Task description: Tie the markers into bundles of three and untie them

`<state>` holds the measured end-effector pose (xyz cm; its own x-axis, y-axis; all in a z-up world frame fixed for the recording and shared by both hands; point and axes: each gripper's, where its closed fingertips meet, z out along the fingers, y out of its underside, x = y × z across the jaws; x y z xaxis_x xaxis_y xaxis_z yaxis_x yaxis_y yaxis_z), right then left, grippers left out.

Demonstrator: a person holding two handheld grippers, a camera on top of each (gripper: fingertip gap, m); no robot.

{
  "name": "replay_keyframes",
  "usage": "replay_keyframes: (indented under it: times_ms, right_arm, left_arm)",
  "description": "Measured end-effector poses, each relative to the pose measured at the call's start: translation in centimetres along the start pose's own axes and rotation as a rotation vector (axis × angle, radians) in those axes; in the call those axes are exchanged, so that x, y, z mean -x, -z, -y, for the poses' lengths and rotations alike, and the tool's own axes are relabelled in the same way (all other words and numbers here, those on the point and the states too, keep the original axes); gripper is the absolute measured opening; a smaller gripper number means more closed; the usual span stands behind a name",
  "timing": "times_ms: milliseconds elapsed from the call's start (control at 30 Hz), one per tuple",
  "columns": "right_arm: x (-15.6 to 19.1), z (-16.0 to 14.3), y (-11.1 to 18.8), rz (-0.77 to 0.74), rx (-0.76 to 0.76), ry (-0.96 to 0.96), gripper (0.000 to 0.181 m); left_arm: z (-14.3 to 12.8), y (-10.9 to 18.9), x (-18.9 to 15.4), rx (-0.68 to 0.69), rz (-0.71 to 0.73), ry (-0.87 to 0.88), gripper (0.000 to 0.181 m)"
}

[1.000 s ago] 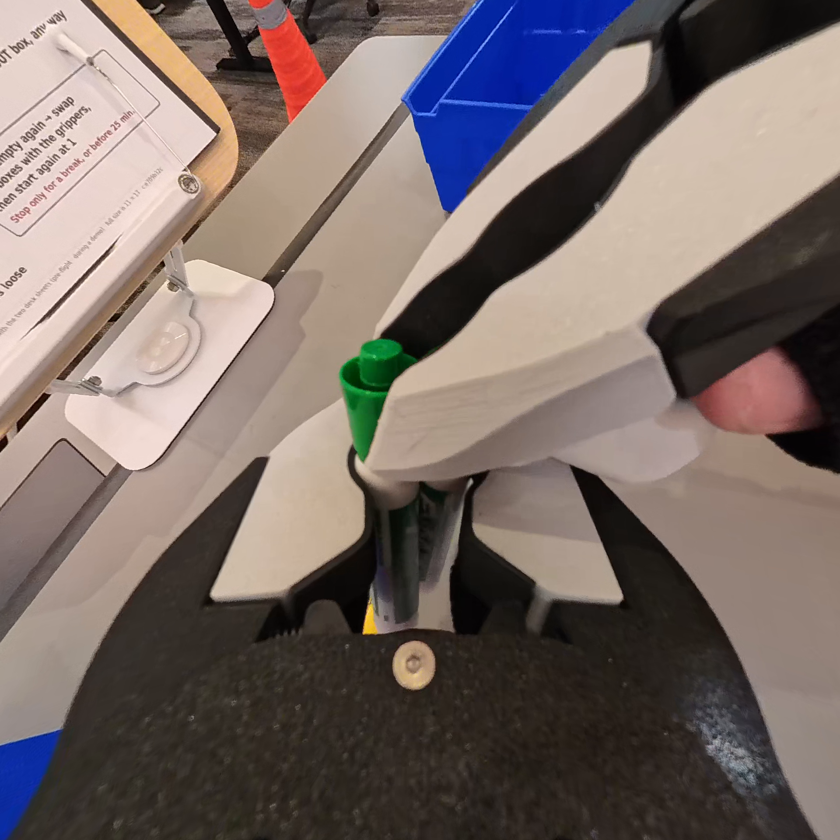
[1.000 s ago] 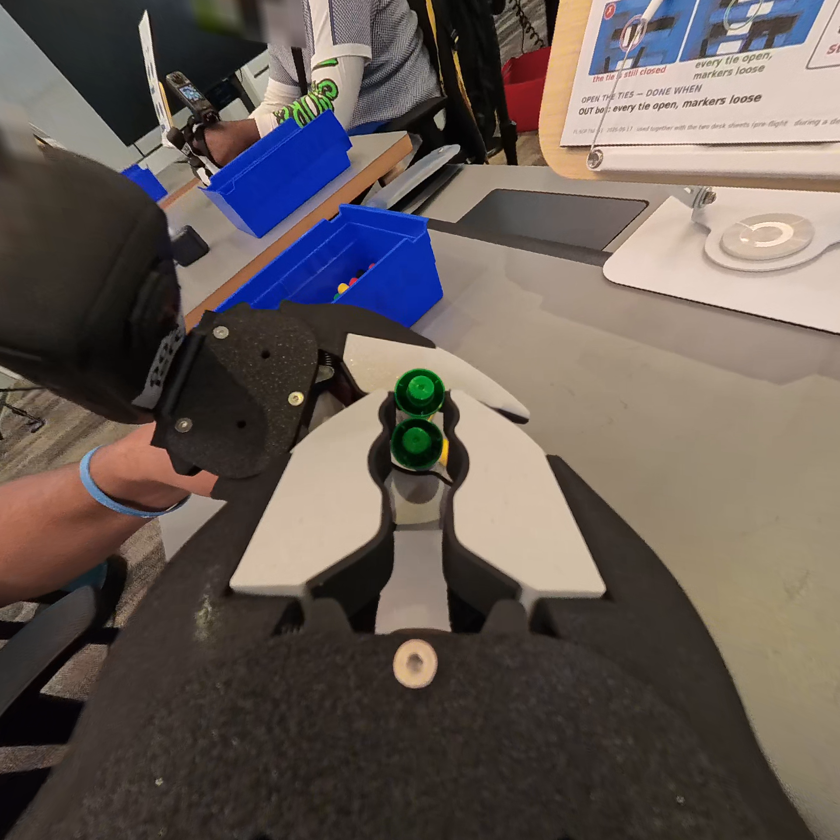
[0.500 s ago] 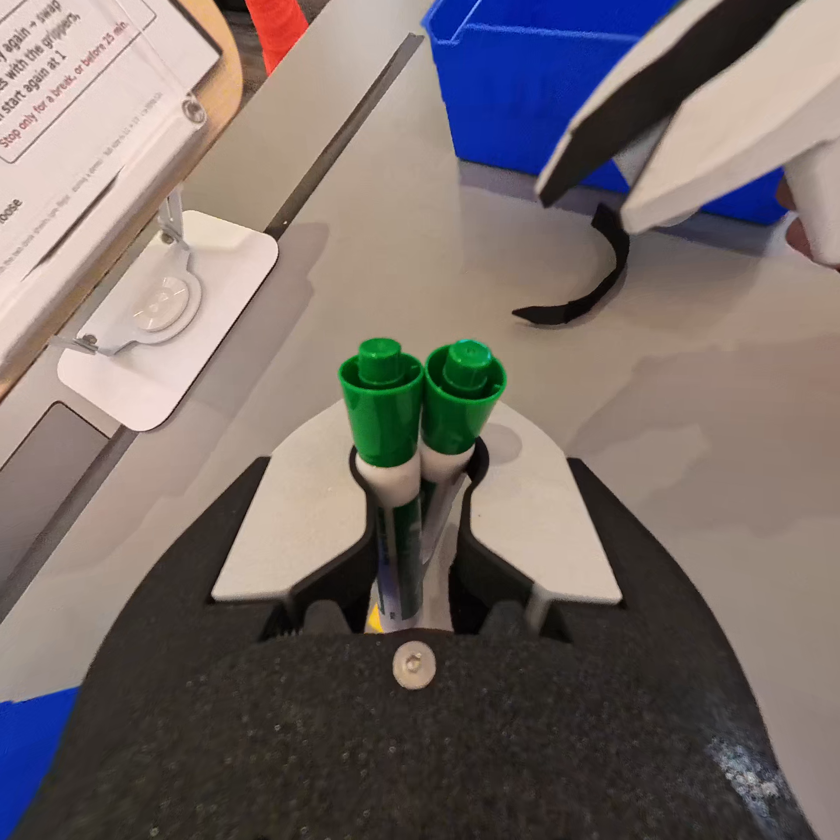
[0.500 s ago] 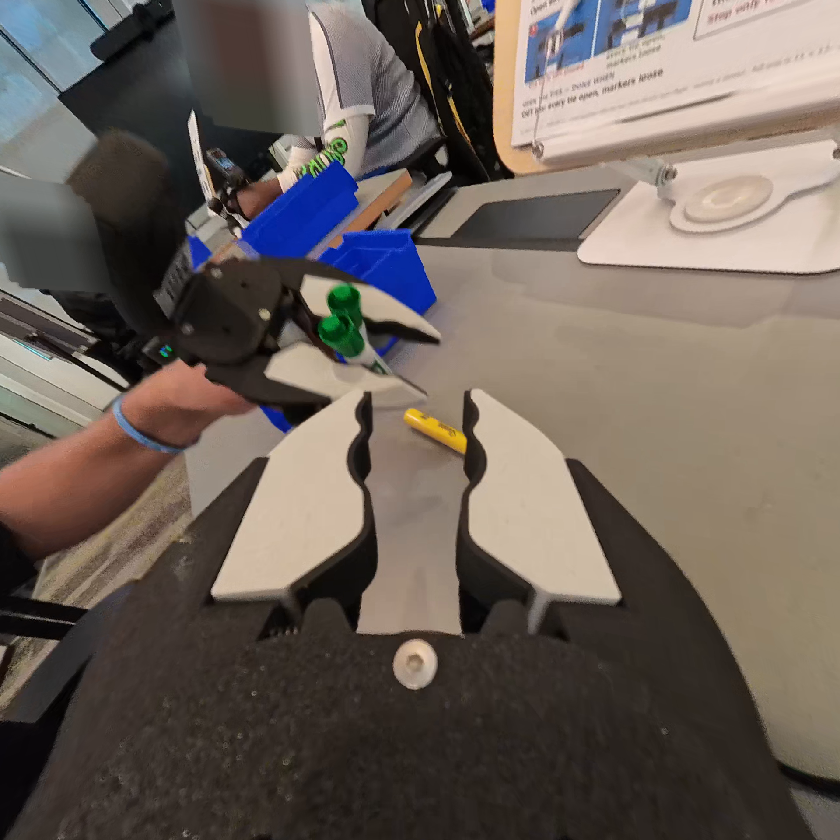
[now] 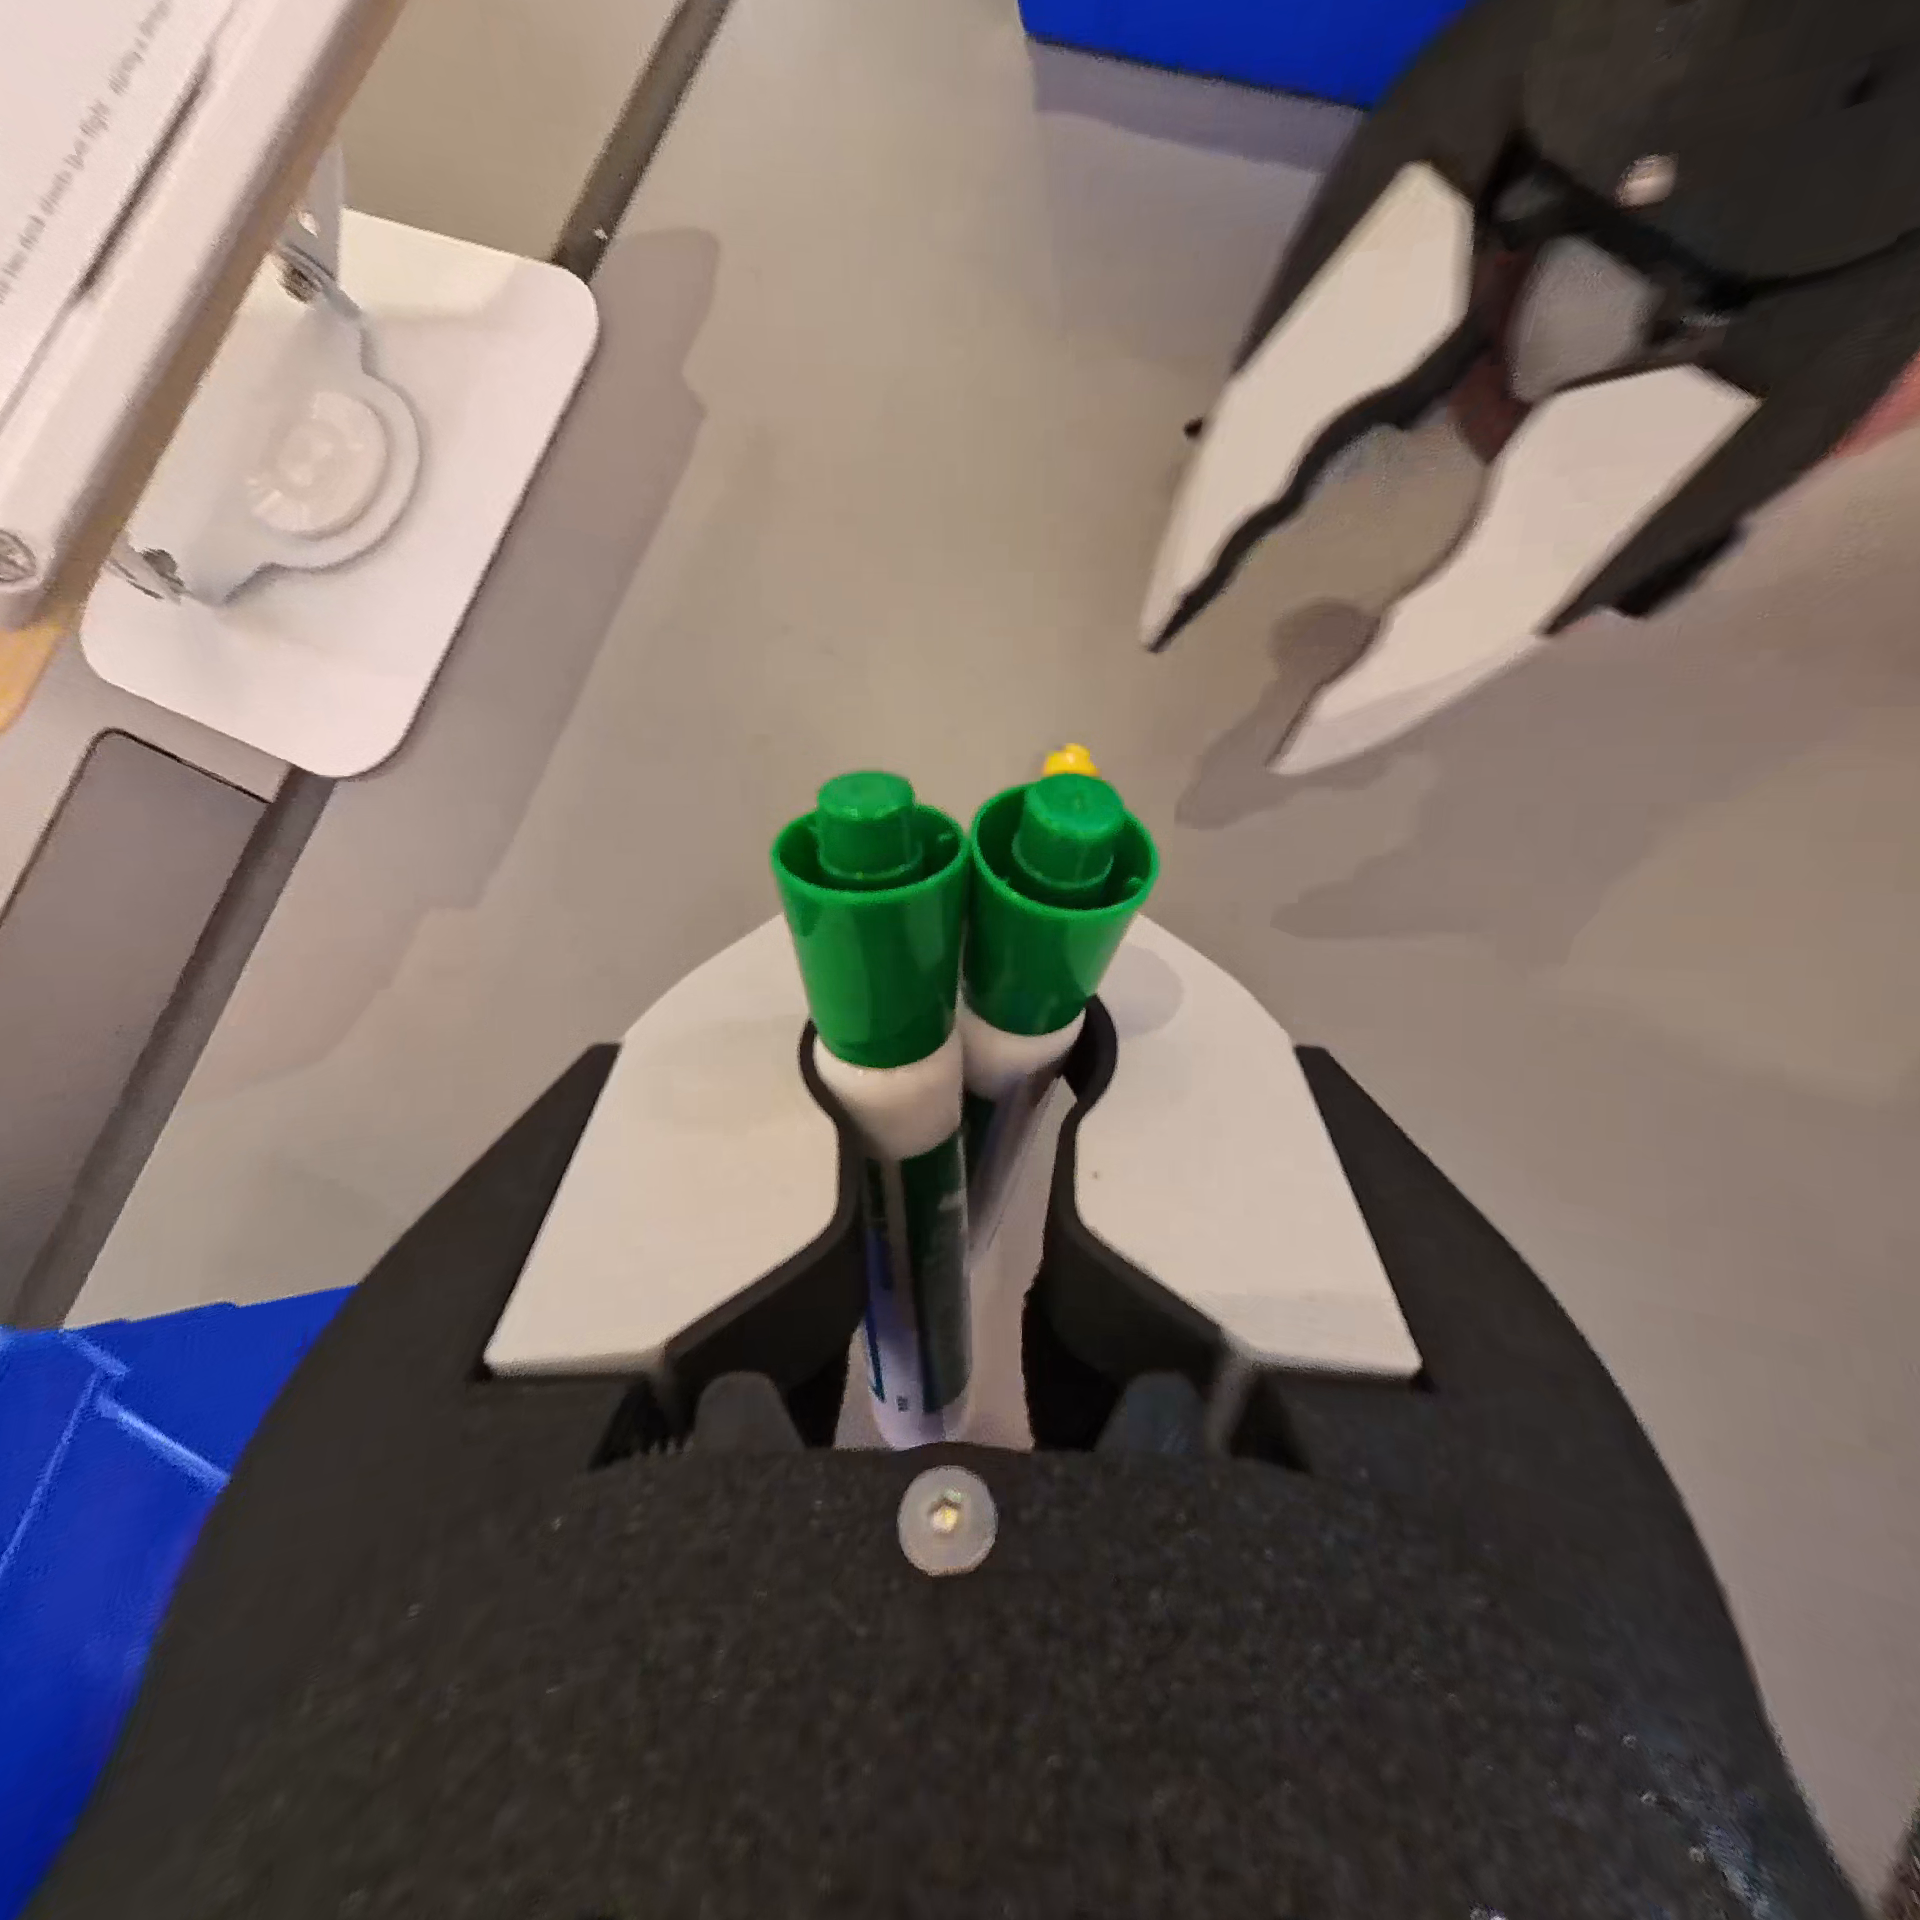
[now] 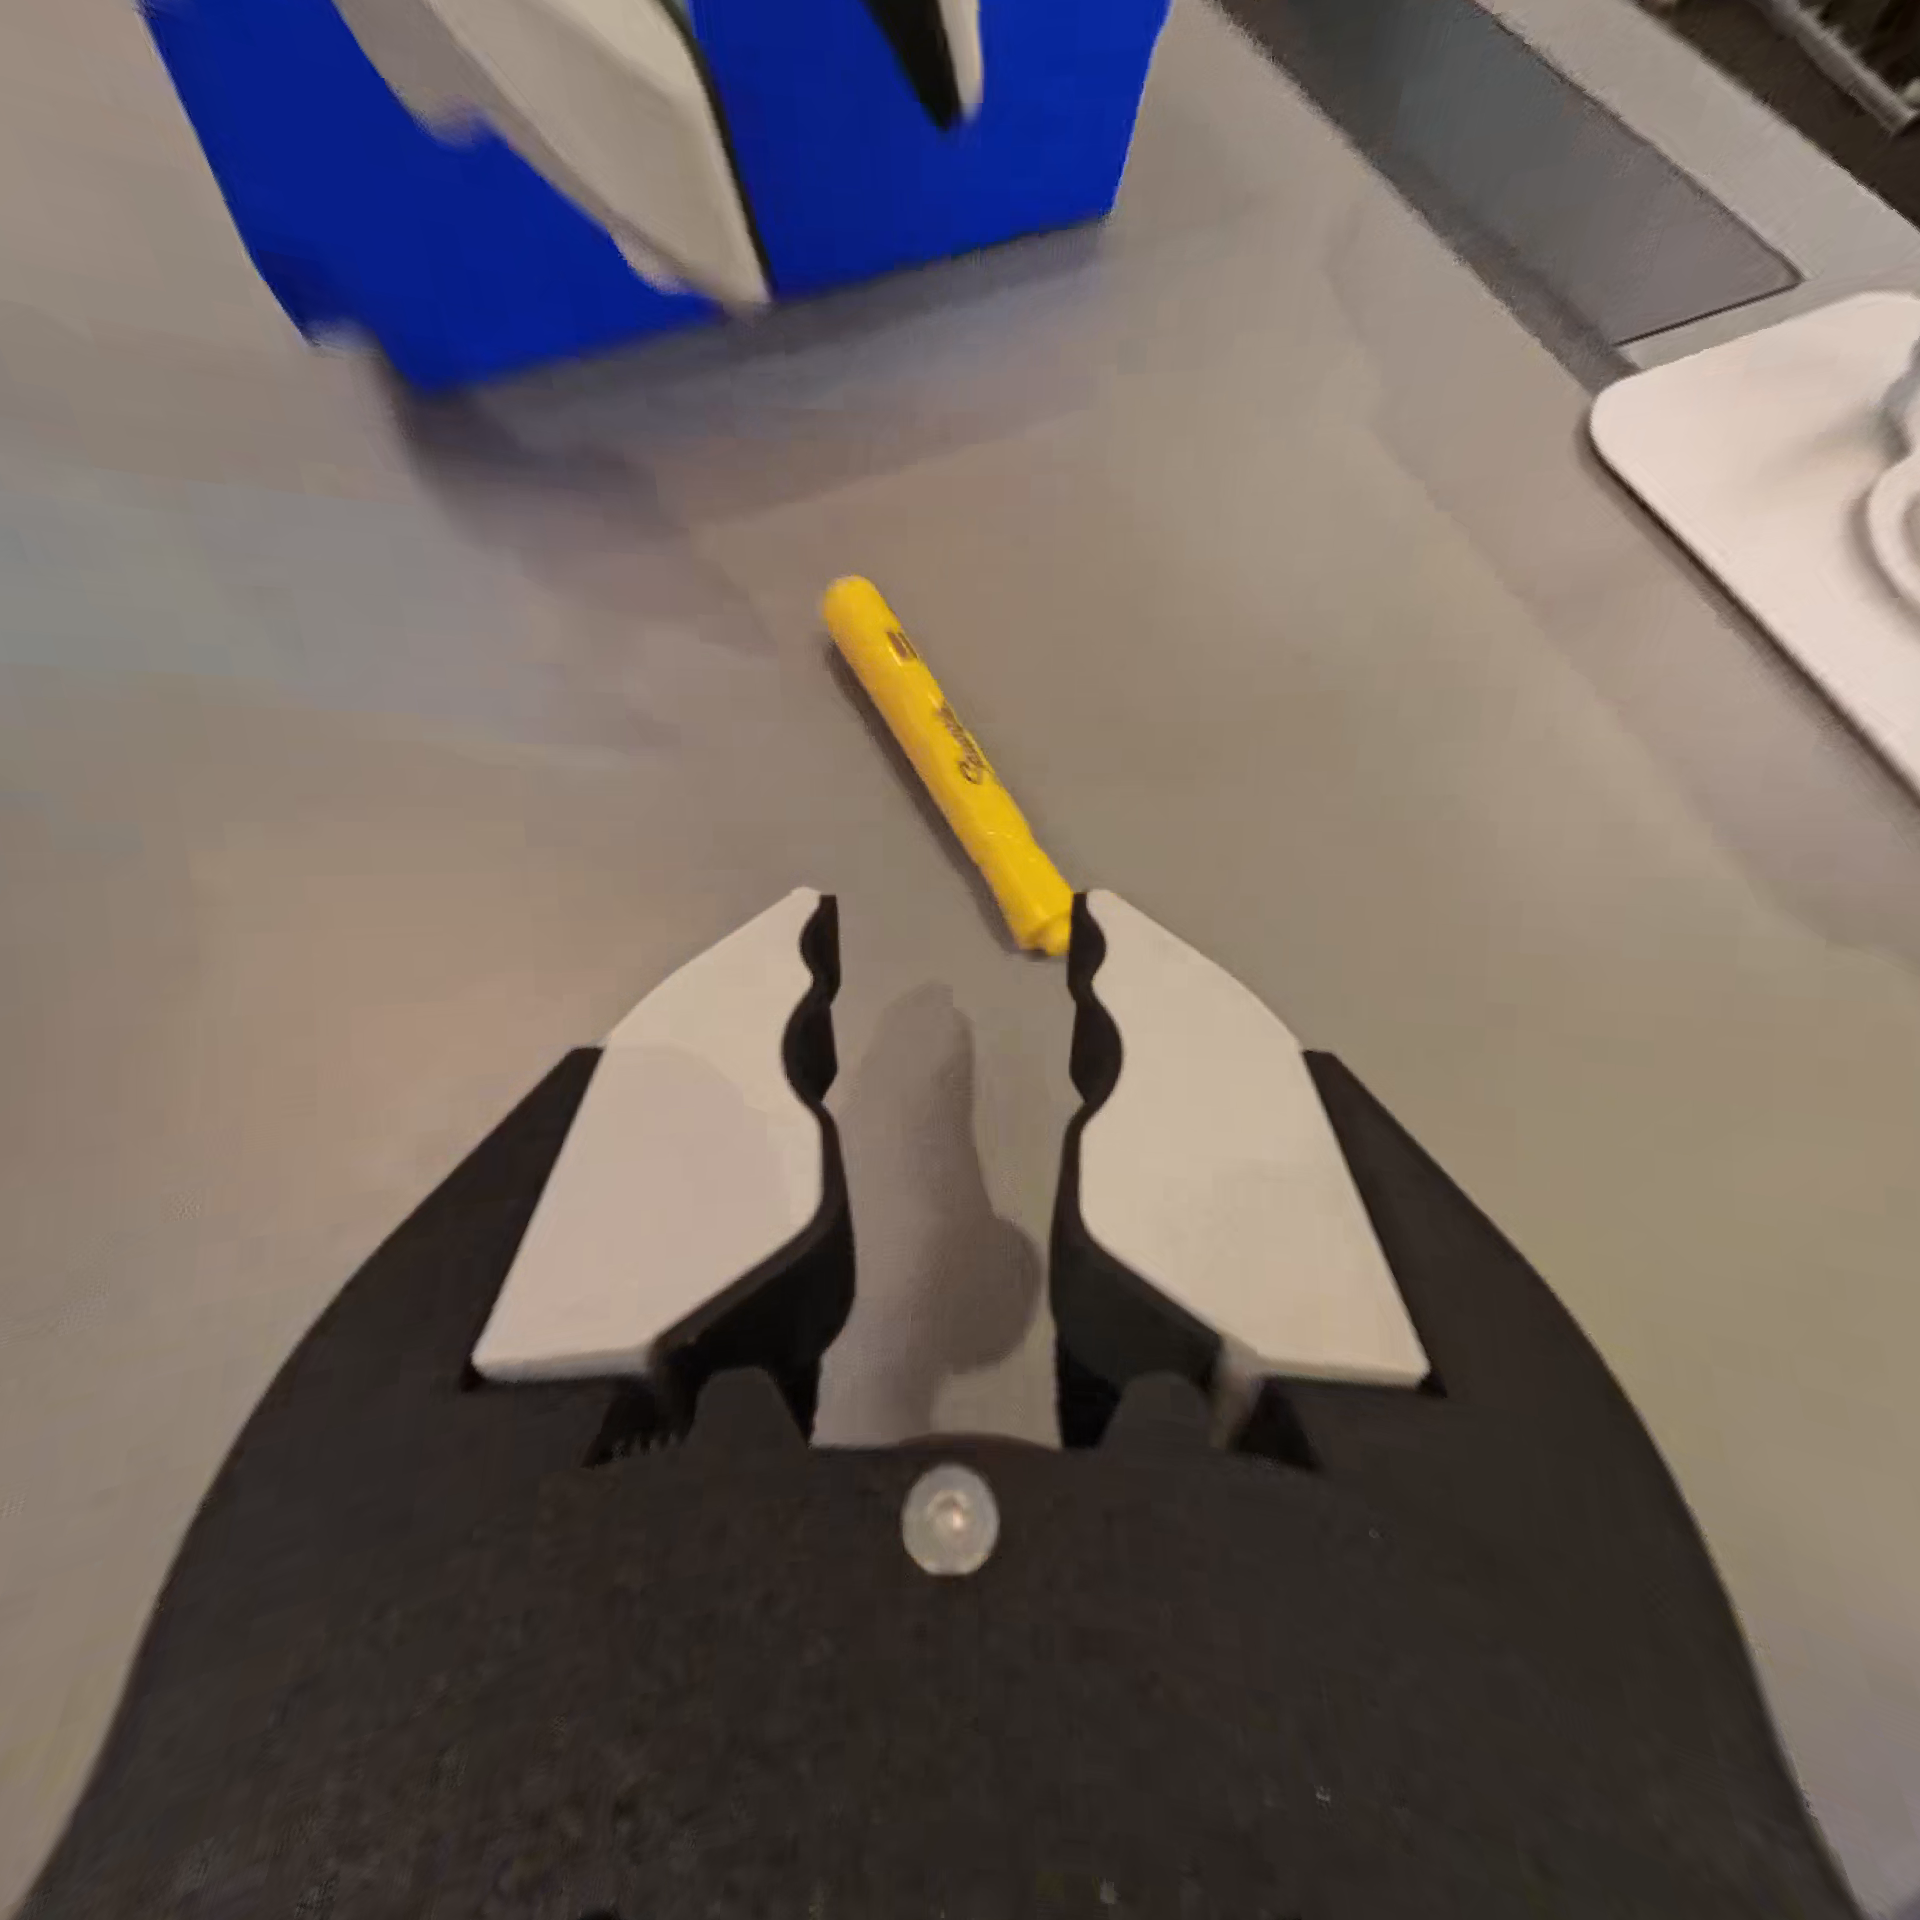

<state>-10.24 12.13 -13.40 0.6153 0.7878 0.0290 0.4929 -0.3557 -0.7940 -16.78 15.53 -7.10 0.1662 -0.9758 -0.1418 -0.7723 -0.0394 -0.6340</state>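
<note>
The left gripper (image 5: 961, 1049) clamps two green-capped markers (image 5: 961, 935) side by side between its pale fingers (image 5: 707, 1174), caps pointing forward and away from the camera, white barrels running back into the black jaw pads. Just past the right-hand cap, a sliver of yellow marker (image 5: 1070, 761) peeks out on the grey table (image 5: 852, 499) below.

The right gripper (image 6: 951, 914) hangs spread wide and empty above the same table, nothing between its fingers (image 6: 686, 1143). The yellow marker (image 6: 940, 753) lies flat just ahead of it, slanting away to the left, its near end right beside the tip of the right-hand finger; whether the two touch cannot be told. In the left wrist view the right gripper (image 5: 1236, 686) shows at upper right, fingers parted and angled down toward the table, its shadow beneath.

Farther off, a blue bin (image 6: 914, 135) stands on the table beyond the yellow marker, with the blurred finger ends of the left gripper (image 6: 790, 187) in front of it. A white stand base (image 5: 343, 499) sits at the table's left edge under a tilted printed sheet (image 5: 114, 187), and a second blue bin (image 5: 94, 1455) shows at the lower left corner.
</note>
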Motion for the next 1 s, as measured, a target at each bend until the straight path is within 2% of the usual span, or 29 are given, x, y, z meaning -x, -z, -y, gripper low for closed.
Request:
replay_keyframes:
  times_ms: [67, 133, 267, 600, 667, 733, 867, 1000]
  right_arm:
    - [-1.1, -0.9, -1.5, -0.004, 0.119, 0.126, 0.047]
    - [-1.1, -1.0, -2.5, 0.068, 0.148, 0.202, 0.044]
    - [-1.5, -1.4, -3.8, 0.173, 0.221, 0.217, 0.04]
    - [-2.1, -2.9, -5.2, 0.244, 0.246, 0.194, 0.041]
    - [-2.0, -3.1, -5.4, 0.254, 0.256, 0.188, 0.036]
    - [-1.8, -3.3, -5.5, 0.258, 0.269, 0.206, 0.02]
    - [-2.0, -3.5, -5.1, 0.203, 0.286, 0.246, 0.019]
    - [-2.2, -3.0, -3.2, 0.17, 0.252, 0.216, 0.018]
  left_arm:
    - [-0.9, 0.5, -0.7, 0.039, -0.036, -0.027, 0.037]
    - [-1.8, 0.9, -1.3, 0.087, -0.061, -0.068, 0.037]
    - [-3.3, 1.5, -2.5, 0.157, -0.136, -0.122, 0.037]
    - [-5.6, 0.3, -2.9, 0.28, -0.261, -0.174, 0.037]
    - [-5.6, -0.3, -2.9, 0.302, -0.281, -0.19, 0.037]
    - [-5.6, -0.9, -2.8, 0.322, -0.296, -0.209, 0.037]
    - [-5.5, -1.9, -2.6, 0.351, -0.317, -0.236, 0.037]
    - [-6.3, -2.8, -2.0, 0.416, -0.339, -0.25, 0.037]
